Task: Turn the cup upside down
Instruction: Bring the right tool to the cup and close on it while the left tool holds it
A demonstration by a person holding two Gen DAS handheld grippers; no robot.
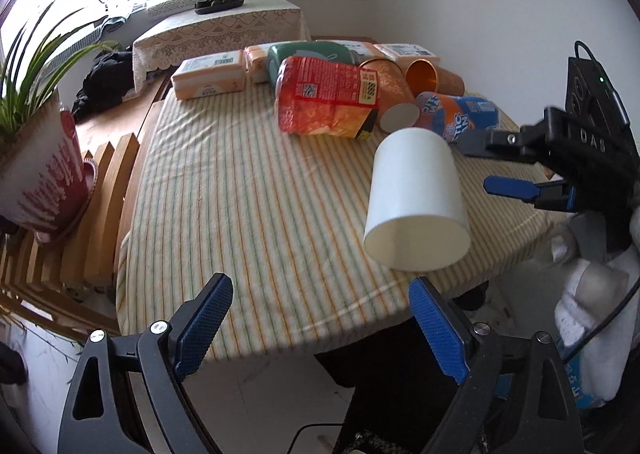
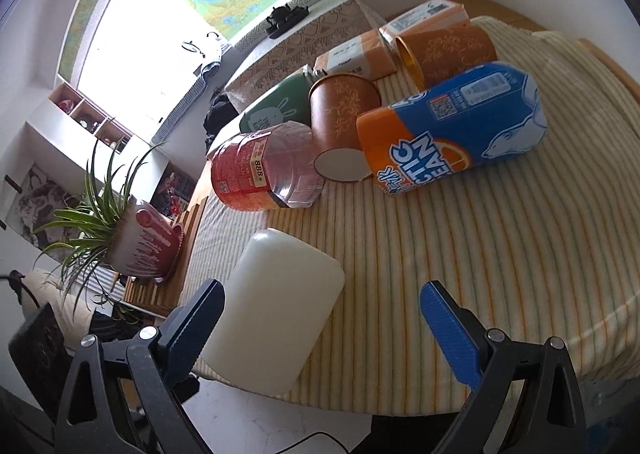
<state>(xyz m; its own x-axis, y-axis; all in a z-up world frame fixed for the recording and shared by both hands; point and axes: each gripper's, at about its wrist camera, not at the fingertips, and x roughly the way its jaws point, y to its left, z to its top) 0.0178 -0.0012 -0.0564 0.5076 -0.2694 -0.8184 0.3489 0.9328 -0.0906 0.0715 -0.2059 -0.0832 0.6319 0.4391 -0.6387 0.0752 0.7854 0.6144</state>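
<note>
A white paper cup (image 1: 416, 198) stands upside down near the front edge of the striped tablecloth (image 1: 248, 190), its wide mouth down. In the right wrist view the cup (image 2: 276, 310) is close, just right of the left fingertip and not gripped. My left gripper (image 1: 320, 324) is open and empty, in front of the table edge, the cup just beyond its right finger. My right gripper (image 2: 324, 328) is open; it also shows in the left wrist view (image 1: 480, 162) to the right of the cup, apart from it.
At the back of the table lie a red snack bag (image 1: 328, 98), a blue-orange bag (image 1: 460, 114), two brown cups (image 1: 392, 90), a green pack (image 1: 308, 56) and tissue packs (image 1: 210, 76). A potted plant (image 1: 40, 158) stands on a wooden rack at left.
</note>
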